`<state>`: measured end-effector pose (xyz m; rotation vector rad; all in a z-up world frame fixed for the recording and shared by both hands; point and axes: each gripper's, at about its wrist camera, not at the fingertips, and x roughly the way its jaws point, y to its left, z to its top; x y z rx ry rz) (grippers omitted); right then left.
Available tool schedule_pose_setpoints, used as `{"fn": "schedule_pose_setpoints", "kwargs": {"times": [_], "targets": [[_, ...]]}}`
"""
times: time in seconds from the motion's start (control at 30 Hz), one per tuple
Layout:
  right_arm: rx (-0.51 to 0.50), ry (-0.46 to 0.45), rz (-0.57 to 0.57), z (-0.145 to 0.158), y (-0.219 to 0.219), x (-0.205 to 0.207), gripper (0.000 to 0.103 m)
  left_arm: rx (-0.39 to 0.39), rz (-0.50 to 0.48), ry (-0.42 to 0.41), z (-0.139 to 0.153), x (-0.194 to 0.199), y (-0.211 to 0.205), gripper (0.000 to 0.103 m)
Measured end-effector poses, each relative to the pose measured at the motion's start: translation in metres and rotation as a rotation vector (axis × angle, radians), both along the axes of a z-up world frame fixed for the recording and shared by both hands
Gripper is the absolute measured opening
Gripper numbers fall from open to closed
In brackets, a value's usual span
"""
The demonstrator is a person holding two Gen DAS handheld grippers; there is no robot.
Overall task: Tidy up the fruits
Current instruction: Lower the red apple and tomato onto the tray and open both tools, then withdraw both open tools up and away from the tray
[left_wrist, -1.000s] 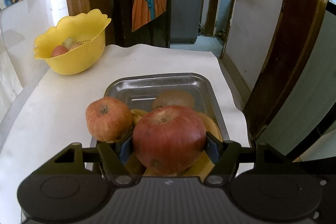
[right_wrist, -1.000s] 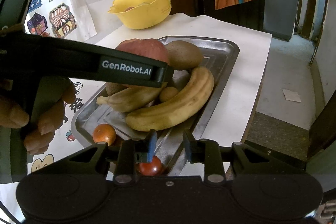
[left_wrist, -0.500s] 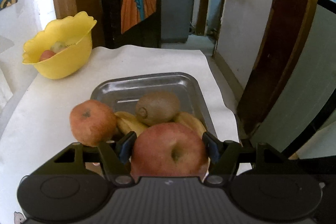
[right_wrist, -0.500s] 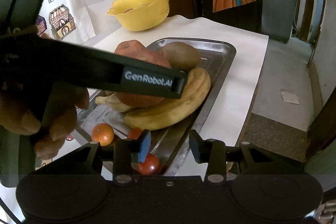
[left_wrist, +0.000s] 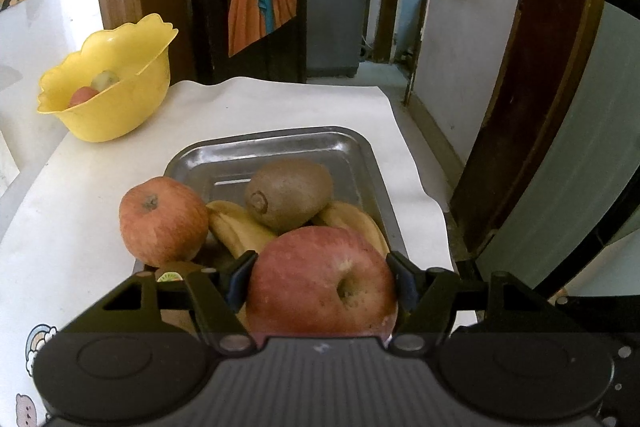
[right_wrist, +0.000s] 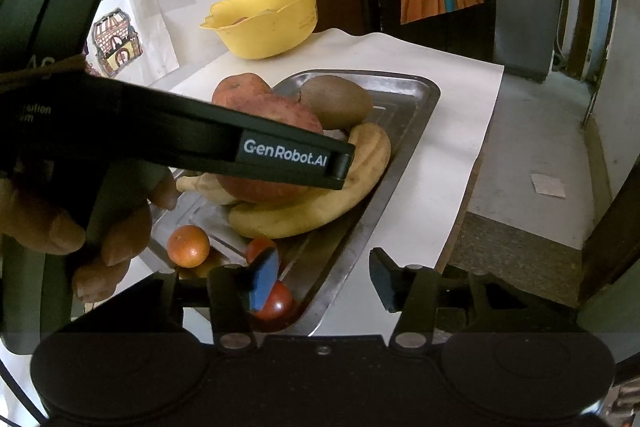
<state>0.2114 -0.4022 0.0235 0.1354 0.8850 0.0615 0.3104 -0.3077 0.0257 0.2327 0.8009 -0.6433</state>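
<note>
My left gripper (left_wrist: 322,277) is shut on a red apple (left_wrist: 320,281) and holds it above the near end of the steel tray (left_wrist: 280,147). In the tray lie a second apple (left_wrist: 162,221), a kiwi (left_wrist: 288,193) and bananas (left_wrist: 236,227). My right gripper (right_wrist: 324,281) is open and empty over the tray's near corner (right_wrist: 320,307), above two small tomatoes (right_wrist: 276,303) and beside a small orange (right_wrist: 188,246). The held apple (right_wrist: 272,187) also shows in the right wrist view, partly hidden by the left gripper's body (right_wrist: 200,143).
A yellow bowl (left_wrist: 116,103) with a few fruits stands at the table's far left. White paper (left_wrist: 280,103) covers the table. The table's right edge drops to the floor by a wooden door frame (left_wrist: 540,67). Cartoon pictures hang on the left wall (right_wrist: 116,43).
My left gripper has lifted the red apple and drawn it back from the pile, and the apple has tilted. My right gripper has opened wider.
</note>
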Motion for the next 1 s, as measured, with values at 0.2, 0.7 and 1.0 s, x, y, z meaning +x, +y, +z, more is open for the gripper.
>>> {"fn": "schedule_pose_setpoints", "kwargs": {"times": [0.2,0.7,1.0], "targets": [[0.005,-0.011,0.006,0.001,-0.001,-0.002,0.06,-0.007,0.014,-0.007,0.002,-0.002,0.001,0.078],[-0.002,-0.072,0.0,0.017,0.002,-0.012,0.082,-0.06,0.097,-0.069,0.028,-0.015,0.024,0.098],[-0.037,-0.12,-0.074,0.029,0.021,-0.031,0.092,-0.092,0.156,-0.113,0.041,-0.028,0.063,0.102]]}}
